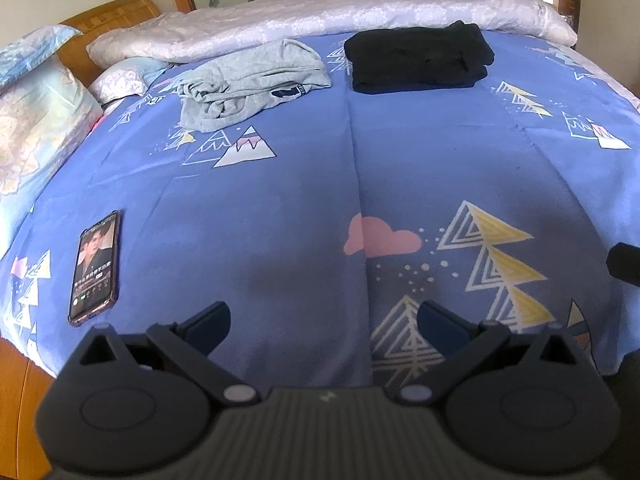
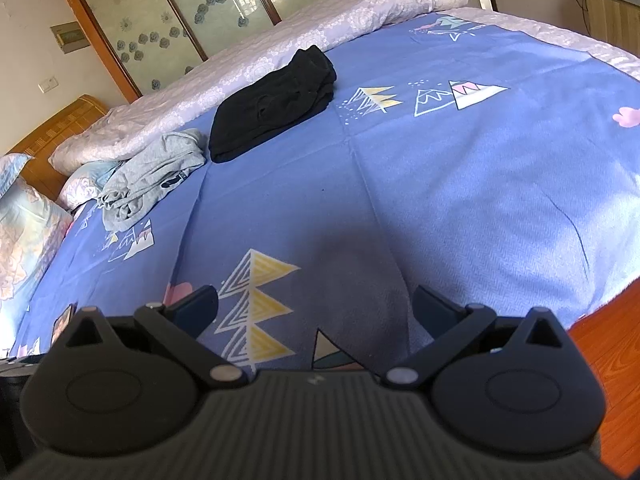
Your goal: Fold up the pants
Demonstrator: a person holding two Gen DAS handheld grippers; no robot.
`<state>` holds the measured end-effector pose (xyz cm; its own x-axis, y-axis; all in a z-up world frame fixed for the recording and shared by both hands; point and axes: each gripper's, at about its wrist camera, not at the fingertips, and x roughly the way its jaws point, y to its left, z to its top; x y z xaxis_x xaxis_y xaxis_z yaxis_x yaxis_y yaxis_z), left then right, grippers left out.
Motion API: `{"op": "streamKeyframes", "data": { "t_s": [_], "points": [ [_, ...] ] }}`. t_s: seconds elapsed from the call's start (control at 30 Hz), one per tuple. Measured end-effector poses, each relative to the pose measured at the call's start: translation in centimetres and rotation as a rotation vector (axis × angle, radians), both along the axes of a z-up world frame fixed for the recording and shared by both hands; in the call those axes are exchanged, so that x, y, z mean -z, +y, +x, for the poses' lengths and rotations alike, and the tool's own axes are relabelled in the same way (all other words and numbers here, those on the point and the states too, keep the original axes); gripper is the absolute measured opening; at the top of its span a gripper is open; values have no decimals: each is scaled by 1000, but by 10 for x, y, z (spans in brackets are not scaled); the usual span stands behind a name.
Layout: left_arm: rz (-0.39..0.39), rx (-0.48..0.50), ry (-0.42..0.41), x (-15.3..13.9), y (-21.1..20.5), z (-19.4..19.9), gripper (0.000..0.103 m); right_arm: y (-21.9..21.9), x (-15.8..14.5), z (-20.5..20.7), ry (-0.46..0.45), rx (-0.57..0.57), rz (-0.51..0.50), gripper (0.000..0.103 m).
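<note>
Left wrist: grey pants [image 1: 248,80] crumpled far beyond spread, empty jaws.

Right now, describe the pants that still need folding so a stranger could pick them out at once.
On the blue patterned bed sheet, look toward the far side, just before the rolled pale quilt. Two garments lie there side by side: the gray pants are the crumpled heap nearer the pillows, unlike the black pants, which sit neatly folded.

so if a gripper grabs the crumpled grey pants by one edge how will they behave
The grey pants look soft and bunched, so they would probably hang limp and unravel when lifted. Pushed, they would likely wrinkle and drag on the blue sheet rather than slide whole.
</note>
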<state>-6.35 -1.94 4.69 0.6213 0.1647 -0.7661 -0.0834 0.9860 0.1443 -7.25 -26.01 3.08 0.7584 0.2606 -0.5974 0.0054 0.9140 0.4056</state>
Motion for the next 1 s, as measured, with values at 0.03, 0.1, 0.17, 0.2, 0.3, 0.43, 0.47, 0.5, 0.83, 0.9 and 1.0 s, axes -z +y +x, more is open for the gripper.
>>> {"op": "streamKeyframes", "data": {
  "t_s": [0.03,0.1,0.17,0.2,0.3,0.43,0.47,0.5,0.83,0.9,1.0],
  "points": [
    [3,-1,0,0,0,0,103,0,0,0,0,0,0,103],
    [10,2,6,1,0,0,103,0,0,0,0,-1,1,103],
    [14,2,18,2,0,1,103,-1,0,0,-1,-1,0,103],
    [14,-1,23,3,0,1,103,-1,0,0,-1,-2,0,103],
    [10,-17,38,5,3,2,103,1,-1,0,-3,-2,-1,103],
    [19,-32,43,6,5,2,103,3,-1,0,0,0,0,103],
    [22,-34,46,6,5,1,103,4,0,-1,1,1,0,103],
    [23,-34,50,7,5,2,103,5,0,-1,1,1,1,103],
    [19,-38,73,11,7,2,103,7,2,-1,6,2,6,103],
    [20,-37,75,12,7,2,103,6,3,-1,8,2,9,103],
    [22,-35,76,12,6,2,103,5,4,-1,11,3,12,103]
  ]
}}
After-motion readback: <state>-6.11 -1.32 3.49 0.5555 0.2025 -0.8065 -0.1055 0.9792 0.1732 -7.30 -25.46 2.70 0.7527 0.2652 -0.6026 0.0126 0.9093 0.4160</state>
